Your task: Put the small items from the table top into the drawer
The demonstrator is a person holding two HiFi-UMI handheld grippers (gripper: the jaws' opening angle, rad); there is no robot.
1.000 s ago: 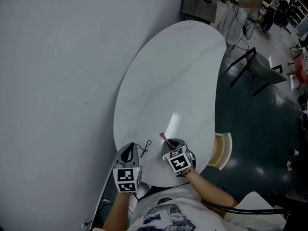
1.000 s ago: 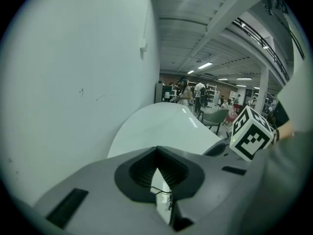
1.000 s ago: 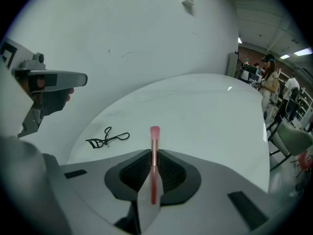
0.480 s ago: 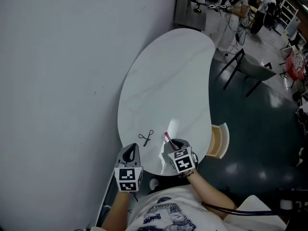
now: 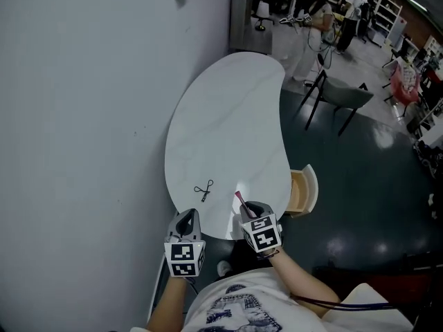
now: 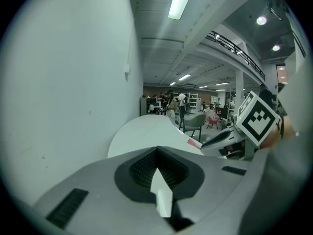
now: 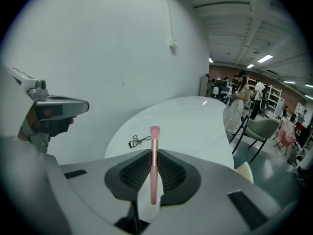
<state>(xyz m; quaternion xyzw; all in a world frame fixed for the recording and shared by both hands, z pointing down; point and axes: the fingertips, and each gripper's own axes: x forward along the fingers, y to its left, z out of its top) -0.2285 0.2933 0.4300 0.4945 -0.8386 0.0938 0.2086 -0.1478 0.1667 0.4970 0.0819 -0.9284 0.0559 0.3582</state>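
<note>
Both grippers are pulled back from the counter (image 5: 228,109) versus before. One black eyelash curler (image 5: 204,190) now lies alone on it, apart from the left gripper (image 5: 187,217), whose fingers are pressed together and empty. The right gripper (image 5: 250,210) fingers pinch one pink brush (image 5: 239,200) over the near edge. One drawer (image 5: 303,191) stands open at the right side.

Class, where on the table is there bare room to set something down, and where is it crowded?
Nearly all the table is bare: the far end by the chair, and the middle down to the black tool. Only the near end is crowded: the tool lies there, with the left gripper and the right gripper, gripping a brush, beside it.
</note>
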